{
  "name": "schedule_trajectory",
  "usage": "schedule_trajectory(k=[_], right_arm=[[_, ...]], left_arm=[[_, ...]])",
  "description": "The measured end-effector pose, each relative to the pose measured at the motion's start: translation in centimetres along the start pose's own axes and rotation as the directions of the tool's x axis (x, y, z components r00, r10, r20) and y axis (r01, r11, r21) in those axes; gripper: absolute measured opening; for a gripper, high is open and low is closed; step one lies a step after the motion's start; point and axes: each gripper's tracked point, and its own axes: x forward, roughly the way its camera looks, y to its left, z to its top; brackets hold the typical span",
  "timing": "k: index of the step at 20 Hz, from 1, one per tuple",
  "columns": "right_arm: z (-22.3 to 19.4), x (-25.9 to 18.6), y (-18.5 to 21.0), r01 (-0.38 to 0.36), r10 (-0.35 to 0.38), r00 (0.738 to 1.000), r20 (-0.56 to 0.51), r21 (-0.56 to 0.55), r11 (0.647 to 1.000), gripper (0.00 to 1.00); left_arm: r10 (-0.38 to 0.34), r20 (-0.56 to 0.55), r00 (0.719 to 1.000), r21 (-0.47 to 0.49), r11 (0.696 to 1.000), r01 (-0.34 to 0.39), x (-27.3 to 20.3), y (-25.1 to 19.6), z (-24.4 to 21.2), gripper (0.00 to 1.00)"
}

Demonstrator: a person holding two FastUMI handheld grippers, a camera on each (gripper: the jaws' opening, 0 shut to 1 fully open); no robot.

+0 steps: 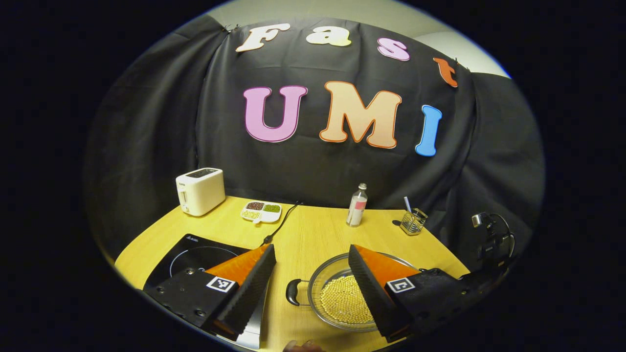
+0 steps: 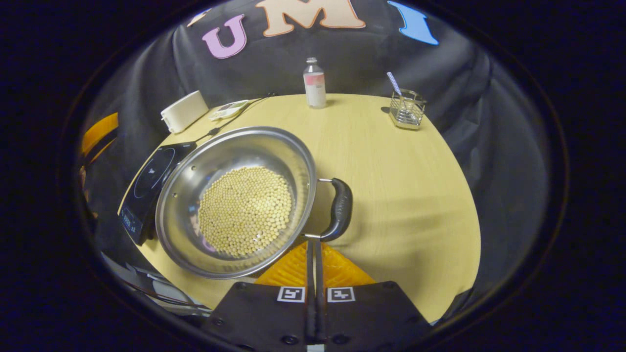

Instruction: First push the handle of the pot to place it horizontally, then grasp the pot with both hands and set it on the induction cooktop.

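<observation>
Here, pot [image 2: 237, 200] beside right tongs [image 2: 314, 247].

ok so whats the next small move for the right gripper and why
Probably nudge the right gripper forward against the near end of the pot's right handle. Its fingers are closed together just below that handle, which suits pushing rather than grasping, and the pot sits beside the induction cooktop, not on it. The left gripper waits open.

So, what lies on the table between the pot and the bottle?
Nothing: in the right gripper view, the stretch of wooden table between the pot and the bottle is bare.
</observation>
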Motion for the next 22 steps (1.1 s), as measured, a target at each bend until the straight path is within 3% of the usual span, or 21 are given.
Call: schedule_trajectory(k=[4,7,10,11,14,16,18,22], right_arm=[[1.0,-1.5,-0.4,0.004,-0.005,0.999,0.036,0.016,1.000,0.03],[2.0,-2.3,-0.2,-0.002,0.000,0.998,0.063,0.033,0.999,0.04],[3.3,-3.4,0.1,0.005,-0.010,0.995,0.099,0.044,0.999,0.47],[3.5,-3.5,0.0,0.003,-0.008,0.995,0.103,0.051,0.999,0.47],[3.9,-3.4,0.1,-0.001,-0.008,0.994,0.109,0.080,0.997,0.80],[4.1,-3.4,0.0,-0.001,-0.009,0.994,0.112,0.081,0.997,0.84],[4.4,-3.5,0.2,0.004,-0.013,0.993,0.113,0.080,0.997,1.00],[4.6,-2.7,0.1,0.010,-0.018,0.994,0.107,0.078,0.997,0.95]], left_arm=[[-0.011,-0.006,1.000,0.003,1.000,0.011,0.1,-0.3,-0.1,1.00],[-0.021,-0.007,1.000,0.007,1.000,0.021,0.0,-0.5,-0.1,0.97],[-0.030,-0.006,1.000,0.014,0.999,0.030,0.0,-0.7,-0.1,1.00],[-0.032,-0.009,0.999,0.013,0.999,0.032,0.0,-0.7,-0.2,0.97],[-0.035,-0.031,0.999,0.005,0.999,0.036,0.0,-0.7,-1.0,0.97],[-0.037,-0.049,0.998,0.001,0.999,0.038,0.1,-0.6,-1.7,0.97],[-0.037,-0.070,0.997,0.001,0.999,0.037,0.3,-0.4,-2.4,0.97],[-0.038,-0.115,0.993,-0.012,0.999,0.037,1.4,-0.1,-4.5,0.97]])
